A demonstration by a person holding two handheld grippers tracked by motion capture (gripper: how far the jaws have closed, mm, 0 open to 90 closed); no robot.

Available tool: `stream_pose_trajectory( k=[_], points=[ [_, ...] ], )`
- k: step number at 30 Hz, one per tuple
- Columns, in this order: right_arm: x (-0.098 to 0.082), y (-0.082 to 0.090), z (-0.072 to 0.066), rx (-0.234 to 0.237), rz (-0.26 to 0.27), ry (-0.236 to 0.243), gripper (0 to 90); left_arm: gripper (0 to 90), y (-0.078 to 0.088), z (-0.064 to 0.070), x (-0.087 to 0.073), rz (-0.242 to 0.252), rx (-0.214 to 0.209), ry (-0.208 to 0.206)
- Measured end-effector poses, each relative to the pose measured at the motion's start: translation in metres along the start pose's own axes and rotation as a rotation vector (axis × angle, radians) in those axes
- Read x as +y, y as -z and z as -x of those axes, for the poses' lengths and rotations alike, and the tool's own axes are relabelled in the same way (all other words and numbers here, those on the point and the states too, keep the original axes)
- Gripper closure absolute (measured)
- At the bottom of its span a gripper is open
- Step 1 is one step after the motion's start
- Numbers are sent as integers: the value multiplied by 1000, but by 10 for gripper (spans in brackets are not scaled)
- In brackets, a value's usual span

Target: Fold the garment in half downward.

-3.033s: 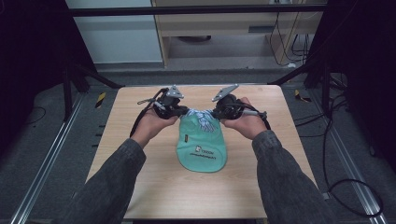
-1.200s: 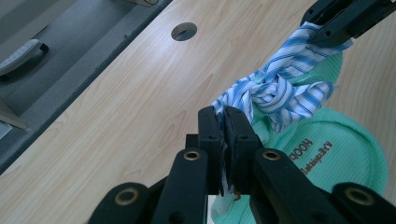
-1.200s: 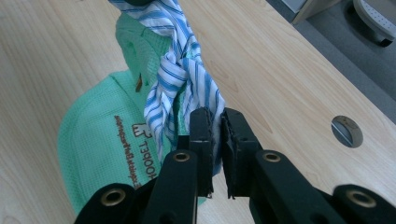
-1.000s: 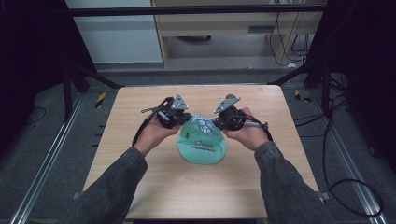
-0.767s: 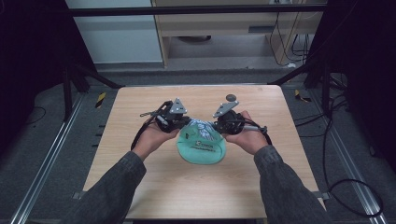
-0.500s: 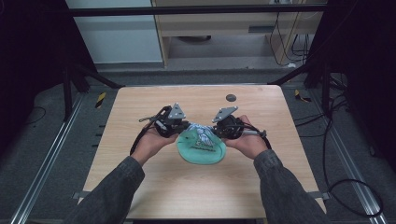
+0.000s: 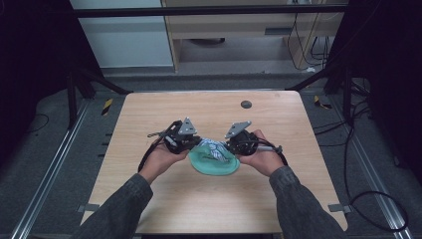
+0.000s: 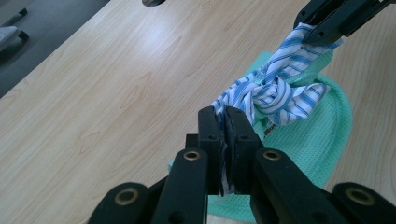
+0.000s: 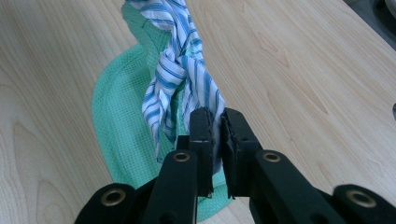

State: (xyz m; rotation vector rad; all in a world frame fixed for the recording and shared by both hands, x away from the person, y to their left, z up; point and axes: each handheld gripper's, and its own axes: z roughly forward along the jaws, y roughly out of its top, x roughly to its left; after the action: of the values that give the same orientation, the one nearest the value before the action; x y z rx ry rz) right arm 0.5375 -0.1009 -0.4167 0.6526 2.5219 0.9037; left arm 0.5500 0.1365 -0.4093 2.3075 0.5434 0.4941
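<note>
A mint-green cloth (image 7: 214, 166) lies bunched on the wooden table (image 7: 149, 114), with blue-and-white striped fabric (image 7: 215, 149) gathered on top of it. My left gripper (image 7: 196, 144) is shut on the left end of the striped fabric (image 8: 275, 93), its jaws (image 8: 224, 116) pinching a thin edge. My right gripper (image 7: 230, 148) is shut on the other end (image 9: 182, 74), jaws (image 9: 214, 119) pressed on the fabric. The striped fabric hangs twisted between the two grippers, just above the green cloth (image 8: 308, 140) (image 9: 121, 116). The right gripper (image 8: 327, 18) also shows in the left gripper view.
A small dark round disc (image 7: 246, 104) sits on the table near its far edge. Bare wood spreads to the left, right and front of the cloth. Metal rails and cables run along the floor on both sides.
Both hands have come toward the near side of the table and lower, carrying the striped end with them. The green cloth now looks shorter and bunched instead of stretched out.
</note>
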Motion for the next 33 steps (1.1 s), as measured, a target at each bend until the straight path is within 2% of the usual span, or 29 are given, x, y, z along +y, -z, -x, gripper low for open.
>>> stream_pose_trajectory(
  k=[23, 26, 33],
  points=[
    [-17, -2, -14, 18, -2, -15, 823, 860, -2, 15, -16, 15, -35, 29],
    [-19, -3, -17, 21, -3, -17, 820, 858, -2, 16, -17, 18, -40, 44],
    [-23, -3, -20, 23, -9, -22, 816, 858, -1, 21, -20, 19, -44, 38]
  ],
)
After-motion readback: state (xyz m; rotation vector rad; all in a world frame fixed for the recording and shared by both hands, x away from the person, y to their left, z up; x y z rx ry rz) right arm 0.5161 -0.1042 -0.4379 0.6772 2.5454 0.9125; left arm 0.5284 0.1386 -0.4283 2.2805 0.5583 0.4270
